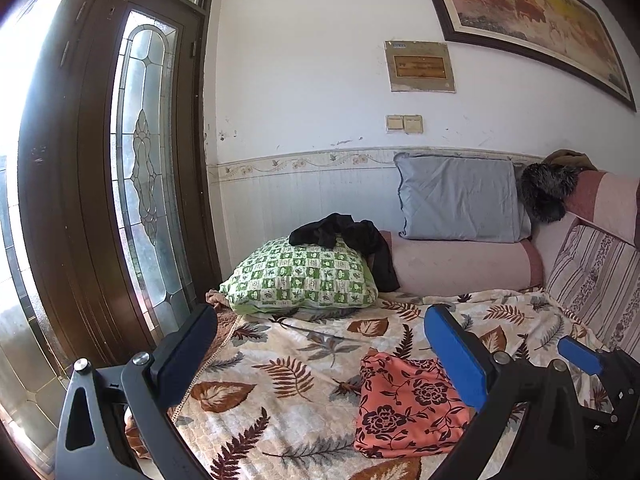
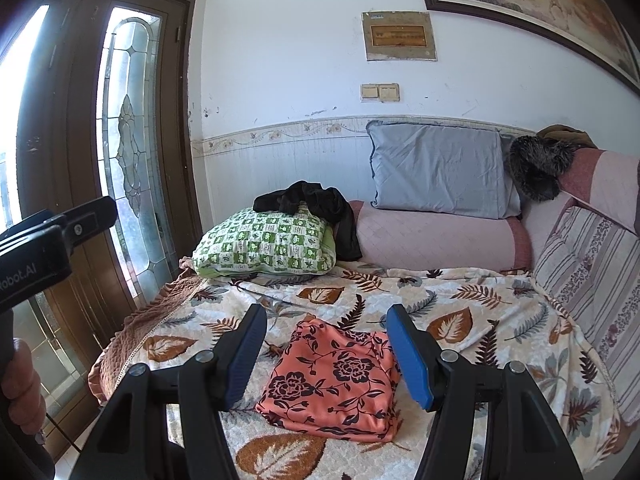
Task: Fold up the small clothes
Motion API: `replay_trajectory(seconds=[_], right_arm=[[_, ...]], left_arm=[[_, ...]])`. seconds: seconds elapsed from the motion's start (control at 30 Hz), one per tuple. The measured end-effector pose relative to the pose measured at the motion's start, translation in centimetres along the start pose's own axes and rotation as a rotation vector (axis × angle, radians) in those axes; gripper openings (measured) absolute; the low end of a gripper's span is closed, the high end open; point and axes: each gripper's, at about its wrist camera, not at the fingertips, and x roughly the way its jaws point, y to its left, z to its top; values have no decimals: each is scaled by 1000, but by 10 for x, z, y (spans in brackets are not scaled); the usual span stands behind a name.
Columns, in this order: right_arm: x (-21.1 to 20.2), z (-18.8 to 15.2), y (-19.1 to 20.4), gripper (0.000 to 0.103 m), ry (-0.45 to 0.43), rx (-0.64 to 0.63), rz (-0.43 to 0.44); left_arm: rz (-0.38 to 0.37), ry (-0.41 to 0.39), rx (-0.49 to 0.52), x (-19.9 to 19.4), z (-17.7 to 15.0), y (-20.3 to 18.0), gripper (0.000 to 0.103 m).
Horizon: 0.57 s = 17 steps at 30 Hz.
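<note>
The orange floral garment (image 2: 334, 384) lay folded into a compact, nearly square packet on the leaf-print blanket (image 2: 460, 300), with no clear long axis. Both the left gripper (image 1: 320, 344) and right gripper (image 2: 326, 352) stood wide apart above it, holding nothing.

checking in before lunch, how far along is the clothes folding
Done: the orange floral garment lies folded in a neat rectangle on the leaf-print blanket. In hand: nothing; the left gripper and right gripper are both open. Possibly left: a black garment lies crumpled on the green checked pillow.
</note>
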Motion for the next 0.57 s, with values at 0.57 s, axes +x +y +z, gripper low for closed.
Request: replay_trajectory(seconds=[0.57], right_arm=[[46, -10, -6, 66, 55, 9, -5]], left_arm=[[-4, 48, -48, 50, -14, 4, 103]])
